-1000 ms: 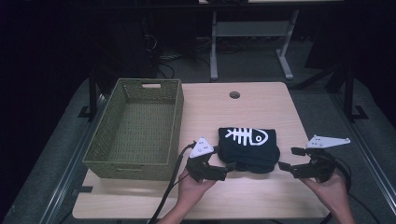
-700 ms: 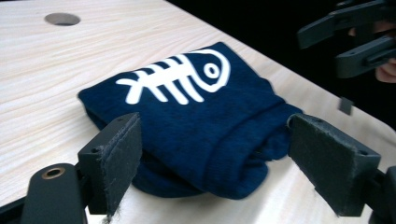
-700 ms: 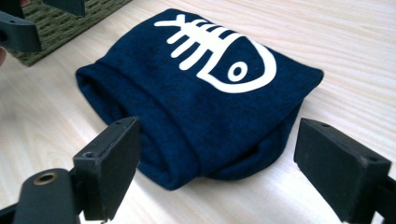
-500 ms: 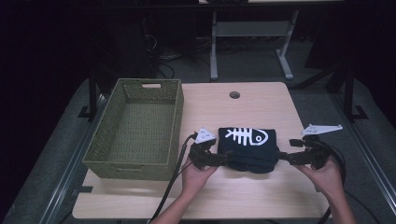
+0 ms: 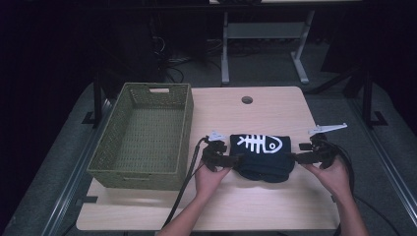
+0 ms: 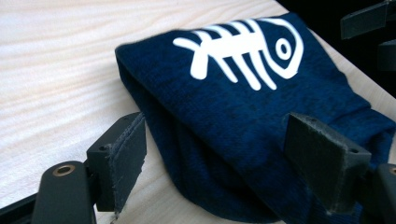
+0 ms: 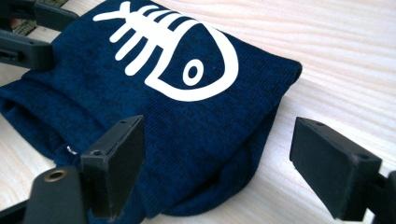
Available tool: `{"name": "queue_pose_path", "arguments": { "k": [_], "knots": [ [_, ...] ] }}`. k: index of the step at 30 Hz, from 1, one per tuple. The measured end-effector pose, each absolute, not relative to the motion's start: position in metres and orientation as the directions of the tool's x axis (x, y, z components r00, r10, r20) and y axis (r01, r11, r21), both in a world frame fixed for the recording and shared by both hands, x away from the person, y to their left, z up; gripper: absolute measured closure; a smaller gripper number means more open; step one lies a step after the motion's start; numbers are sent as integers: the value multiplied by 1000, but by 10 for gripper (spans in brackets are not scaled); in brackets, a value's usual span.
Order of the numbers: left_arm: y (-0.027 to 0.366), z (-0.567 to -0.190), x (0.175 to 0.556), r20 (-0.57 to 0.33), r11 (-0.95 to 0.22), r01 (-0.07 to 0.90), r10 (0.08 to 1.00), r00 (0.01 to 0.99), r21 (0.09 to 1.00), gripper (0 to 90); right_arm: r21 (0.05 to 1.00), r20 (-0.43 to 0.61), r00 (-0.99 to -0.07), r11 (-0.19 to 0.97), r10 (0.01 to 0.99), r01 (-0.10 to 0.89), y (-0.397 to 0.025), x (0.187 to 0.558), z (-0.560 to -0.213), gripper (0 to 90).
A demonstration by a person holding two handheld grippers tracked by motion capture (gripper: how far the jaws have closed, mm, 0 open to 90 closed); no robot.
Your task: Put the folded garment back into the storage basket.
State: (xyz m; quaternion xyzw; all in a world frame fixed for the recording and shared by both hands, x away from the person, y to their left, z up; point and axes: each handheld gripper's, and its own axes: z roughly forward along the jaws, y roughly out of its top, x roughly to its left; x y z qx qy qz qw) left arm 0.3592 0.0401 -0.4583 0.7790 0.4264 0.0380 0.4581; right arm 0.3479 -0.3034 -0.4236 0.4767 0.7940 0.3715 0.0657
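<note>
While both claws, left claw [image 5: 235, 160] and right claw [image 5: 296, 158], are spread wide, a folded navy knit cloth [image 5: 263, 155] is flanked on the pale wood-grain surface [image 5: 255, 206]; a woven basket [image 5: 142, 172] is noted beside it.

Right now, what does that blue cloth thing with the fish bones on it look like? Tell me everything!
The folded dark blue garment looks like soft knit fabric, with a white fish skeleton printed on top. It lies flat on the wooden table, right of the green woven basket, folded into a thick bundle with layered edges. The left gripper and the right gripper sit at its two ends with jaws open around the fabric edges, not yet clamped.
</note>
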Motion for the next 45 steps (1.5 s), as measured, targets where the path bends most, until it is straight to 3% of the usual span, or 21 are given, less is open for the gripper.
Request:
{"name": "queue_pose_path", "arguments": {
  "k": [16,34,39,41,45],
  "knots": [
    [36,-473,368,-345,-251,681,712,611,688,269,582,254,-484,268,837,768,-291,367,-451,330],
    [33,-474,368,-381,-255,683,673,634,685,522,584,279,-452,223,847,780,-290,365,-463,569],
    [33,-475,368,-383,-259,680,666,640,686,542,578,286,-444,217,849,786,-291,365,-463,550],
    [33,-475,368,-380,-262,678,666,642,686,543,557,273,-426,219,862,801,-291,367,-460,487],
    [33,-475,368,-383,-261,680,666,641,685,557,550,277,-435,229,857,803,-290,367,-460,543]
  ]
}}
